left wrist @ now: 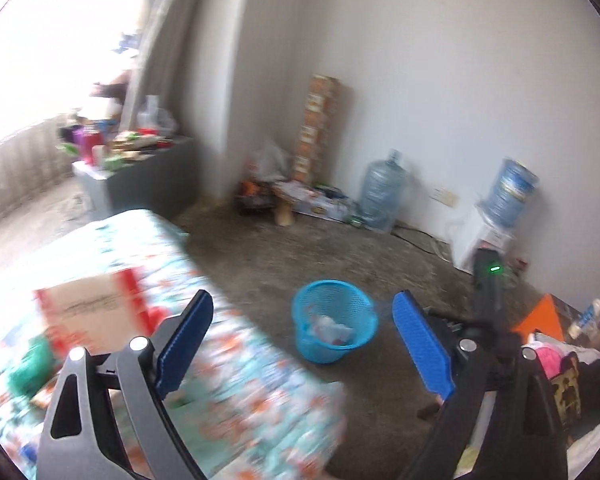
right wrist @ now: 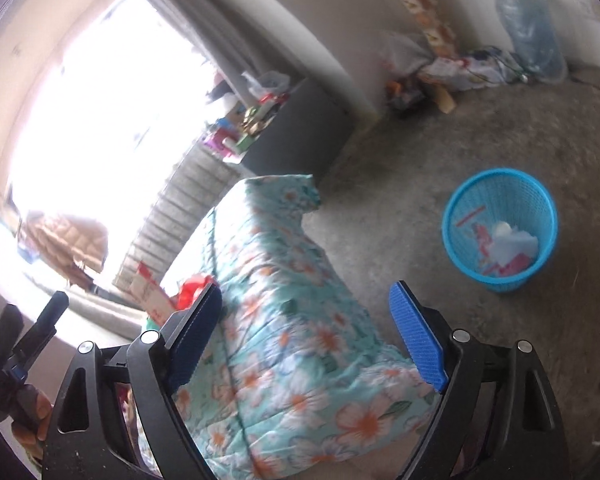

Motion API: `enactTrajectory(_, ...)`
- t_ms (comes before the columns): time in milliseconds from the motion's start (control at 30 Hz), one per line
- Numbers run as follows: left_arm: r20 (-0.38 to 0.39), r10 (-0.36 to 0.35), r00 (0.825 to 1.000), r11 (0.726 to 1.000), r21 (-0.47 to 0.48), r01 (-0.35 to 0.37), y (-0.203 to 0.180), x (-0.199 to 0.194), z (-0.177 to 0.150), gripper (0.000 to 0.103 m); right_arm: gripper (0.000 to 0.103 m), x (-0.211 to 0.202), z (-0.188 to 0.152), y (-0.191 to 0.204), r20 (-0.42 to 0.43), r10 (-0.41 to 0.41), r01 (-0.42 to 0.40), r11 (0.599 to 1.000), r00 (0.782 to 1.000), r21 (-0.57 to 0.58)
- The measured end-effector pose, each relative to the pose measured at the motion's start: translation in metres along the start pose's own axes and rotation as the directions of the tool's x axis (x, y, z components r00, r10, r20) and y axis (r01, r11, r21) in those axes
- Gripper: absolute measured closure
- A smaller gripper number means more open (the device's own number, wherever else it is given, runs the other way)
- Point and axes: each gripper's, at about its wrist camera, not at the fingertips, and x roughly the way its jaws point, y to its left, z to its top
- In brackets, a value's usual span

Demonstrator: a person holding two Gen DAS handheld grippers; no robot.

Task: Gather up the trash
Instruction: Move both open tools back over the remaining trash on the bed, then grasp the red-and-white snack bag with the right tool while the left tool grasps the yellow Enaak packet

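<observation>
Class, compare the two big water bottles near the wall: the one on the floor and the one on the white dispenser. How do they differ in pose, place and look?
The floor bottle stands upright with its neck up; the dispenser bottle is turned neck down. The floor bottle rests on the concrete floor; the dispenser bottle sits raised on the white dispenser. The dispenser bottle carries a pale label band, which I cannot make out on the floor bottle. Both are large, bluish, see-through plastic bottles.

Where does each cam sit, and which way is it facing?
Left wrist: on the left gripper, jaws open and empty, angled down at the blue mesh plastic wastebasket; the right gripper shows.
Right wrist: on the right gripper, open, over the floral quilt.
Shared: wastebasket, quilt, clear water jug.
</observation>
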Motion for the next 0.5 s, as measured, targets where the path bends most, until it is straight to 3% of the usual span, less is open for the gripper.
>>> enactTrajectory(233,0.066,0.188,0.98,0.974,-0.137,-0.178,0.074,-0.084,-0.047,0.012,0.02,0.01,-0.01,0.044,-0.059,0.062,-0.069,0.991,0.996,-0.116)
enactTrajectory(500,0.075,0.28,0.957,0.912,-0.333,-0.241,0.146,-0.126,-0.09,0.012,0.019,0.032,-0.022,0.095,-0.144,0.114,-0.142,0.968,0.983,-0.205)
